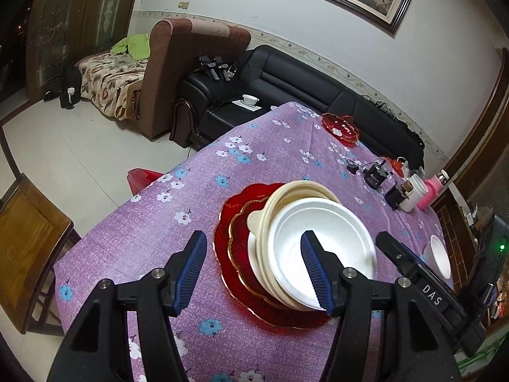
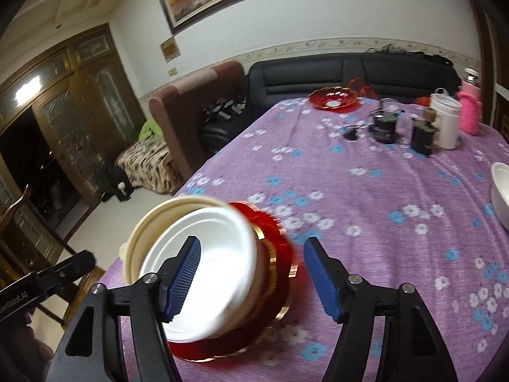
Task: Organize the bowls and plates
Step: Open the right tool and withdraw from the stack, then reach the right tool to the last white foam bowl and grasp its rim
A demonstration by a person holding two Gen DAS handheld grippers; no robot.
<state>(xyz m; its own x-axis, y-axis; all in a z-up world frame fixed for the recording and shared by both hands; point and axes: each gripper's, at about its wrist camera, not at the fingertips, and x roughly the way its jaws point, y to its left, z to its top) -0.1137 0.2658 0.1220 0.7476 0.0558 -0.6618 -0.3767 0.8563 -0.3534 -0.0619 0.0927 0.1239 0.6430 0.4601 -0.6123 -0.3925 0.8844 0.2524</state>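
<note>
Beside the stack [image 1: 296, 248], left view: my left tool [image 1: 254, 270] gapes empty over its near rim, white bowl [image 1: 321, 248] on top. Right view: right tool [image 2: 251, 273] open, empty; spare bowl [image 2: 501, 191] far right of stack. I'd fetch it, gripping its rim squarely.

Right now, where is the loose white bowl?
The white bowl stands alone at the right edge of the right wrist view, on the purple tablecloth, right of the stack of dishes.
</note>
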